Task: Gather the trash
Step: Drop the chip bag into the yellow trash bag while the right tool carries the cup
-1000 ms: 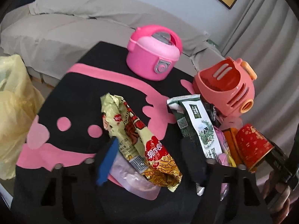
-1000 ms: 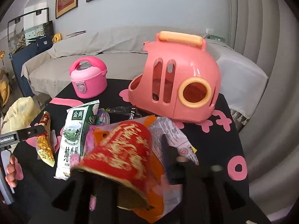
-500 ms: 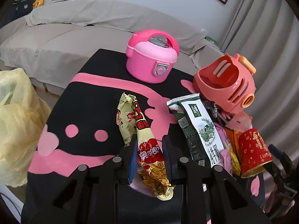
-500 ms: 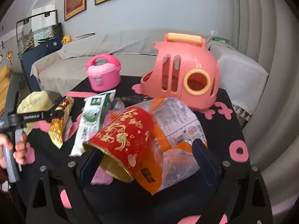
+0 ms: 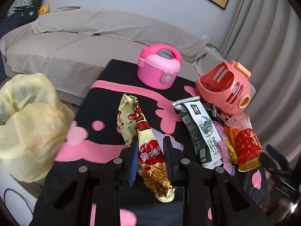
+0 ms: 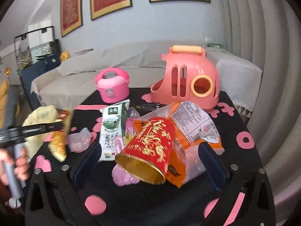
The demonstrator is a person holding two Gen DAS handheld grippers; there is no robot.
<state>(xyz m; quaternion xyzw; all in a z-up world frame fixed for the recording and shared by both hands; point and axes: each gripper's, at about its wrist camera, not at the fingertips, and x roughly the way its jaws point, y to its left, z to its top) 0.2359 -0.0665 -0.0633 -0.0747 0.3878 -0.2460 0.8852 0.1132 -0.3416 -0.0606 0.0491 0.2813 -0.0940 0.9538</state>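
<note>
My left gripper (image 5: pixel 150 141) is shut on a yellow and red snack wrapper (image 5: pixel 131 116), which hangs a little above the black and pink tablecloth (image 5: pixel 105 98). A yellow trash bag (image 5: pixel 28 122) bulges at the table's left side. My right gripper (image 6: pixel 149 154) has its jaws opening wide. A red paper cup (image 6: pixel 154 141) lies on its side between the jaws, and neither pad touches it. Under the cup are an orange and clear bag (image 6: pixel 193 120) and a pink wrapper (image 6: pixel 126 177). A green and white milk carton (image 6: pixel 111 131) lies flat to the left.
A pink toy rice cooker (image 5: pixel 160 71) and a salmon plastic carrier (image 5: pixel 225 88) stand at the table's far side. A grey covered sofa (image 5: pixel 65 47) runs behind, with curtains to the right. A hand (image 6: pixel 18 165) grips the left tool's handle.
The left gripper closed on the snack wrapper and lifted it off the cloth, drawing back. The right gripper opened, released the red cup and pulled back from it.
</note>
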